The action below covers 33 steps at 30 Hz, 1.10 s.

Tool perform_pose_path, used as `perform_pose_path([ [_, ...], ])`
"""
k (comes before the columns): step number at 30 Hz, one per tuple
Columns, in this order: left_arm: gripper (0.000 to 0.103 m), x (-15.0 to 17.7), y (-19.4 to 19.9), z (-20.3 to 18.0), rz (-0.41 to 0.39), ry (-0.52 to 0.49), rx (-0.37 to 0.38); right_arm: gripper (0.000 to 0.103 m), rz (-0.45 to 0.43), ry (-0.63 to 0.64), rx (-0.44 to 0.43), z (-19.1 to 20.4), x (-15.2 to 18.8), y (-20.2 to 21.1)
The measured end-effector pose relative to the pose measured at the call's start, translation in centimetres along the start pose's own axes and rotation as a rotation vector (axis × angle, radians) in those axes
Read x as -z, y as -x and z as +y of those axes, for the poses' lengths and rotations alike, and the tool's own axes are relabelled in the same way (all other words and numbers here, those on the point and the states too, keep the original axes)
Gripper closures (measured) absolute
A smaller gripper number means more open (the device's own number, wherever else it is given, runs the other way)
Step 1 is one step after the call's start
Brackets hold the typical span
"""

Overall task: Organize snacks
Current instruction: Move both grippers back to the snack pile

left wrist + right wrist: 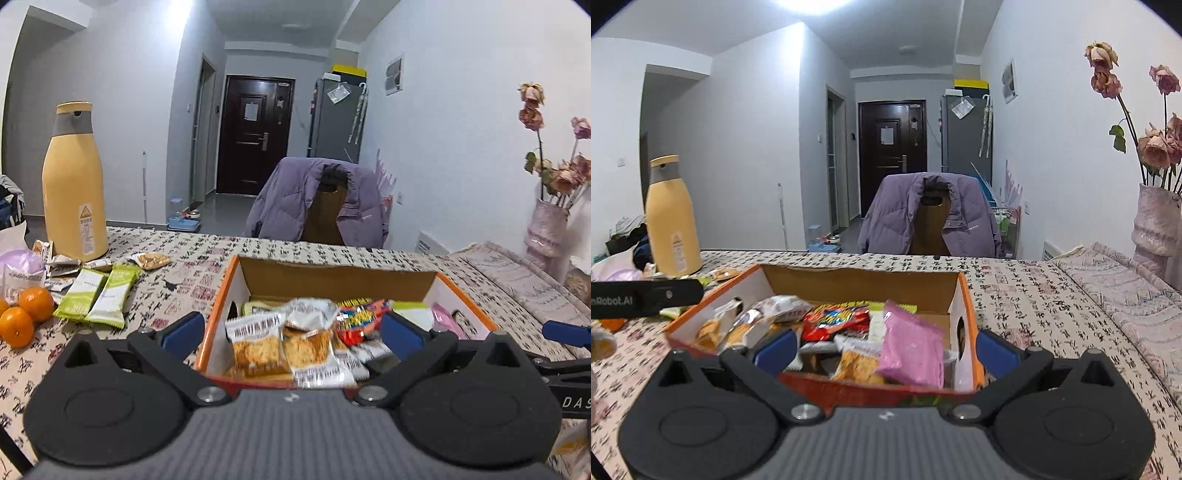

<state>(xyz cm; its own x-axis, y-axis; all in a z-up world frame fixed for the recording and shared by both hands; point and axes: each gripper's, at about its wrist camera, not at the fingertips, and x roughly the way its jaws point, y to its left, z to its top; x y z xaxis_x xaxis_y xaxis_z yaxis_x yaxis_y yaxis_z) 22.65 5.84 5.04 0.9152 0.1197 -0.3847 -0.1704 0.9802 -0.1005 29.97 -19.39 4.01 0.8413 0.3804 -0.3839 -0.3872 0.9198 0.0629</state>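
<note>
An orange-edged cardboard box (221,291) on the patterned tablecloth holds several snack packets: white-and-orange ones (258,347), a red one (360,319) and a pink one (912,345). The box also shows in the right wrist view (966,295). My left gripper (291,332) is open and empty over the box's near edge. My right gripper (886,349) is open and empty, also over the near edge, by the pink packet. Two green packets (96,297) and more small packets (151,260) lie on the table left of the box.
A tall yellow bottle (74,188) stands at the far left. Oranges (26,314) and a pale purple bag (22,266) sit at the left edge. A vase of dried roses (1156,221) stands at the right. A chair with a purple jacket (317,203) is behind the table.
</note>
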Motion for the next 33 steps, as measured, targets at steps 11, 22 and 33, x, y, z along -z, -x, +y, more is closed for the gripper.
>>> perform_pose_path([
  [11, 0.000, 4.4, 3.1, 1.9, 0.047, -0.012, 0.012, 0.000, 0.060, 0.001, -0.030, 1.4, 4.2, 2.8],
  [22, 0.000, 8.0, 4.2, 3.8, 0.088, -0.048, 0.007, 0.000, 0.145, -0.020, -0.021, 2.2, 7.1, 3.0],
  [33, 0.000, 8.8, 4.2, 4.7, 0.072, -0.010, 0.036, 0.000, 0.158, -0.022, -0.010, 3.2, 6.9, 2.7],
])
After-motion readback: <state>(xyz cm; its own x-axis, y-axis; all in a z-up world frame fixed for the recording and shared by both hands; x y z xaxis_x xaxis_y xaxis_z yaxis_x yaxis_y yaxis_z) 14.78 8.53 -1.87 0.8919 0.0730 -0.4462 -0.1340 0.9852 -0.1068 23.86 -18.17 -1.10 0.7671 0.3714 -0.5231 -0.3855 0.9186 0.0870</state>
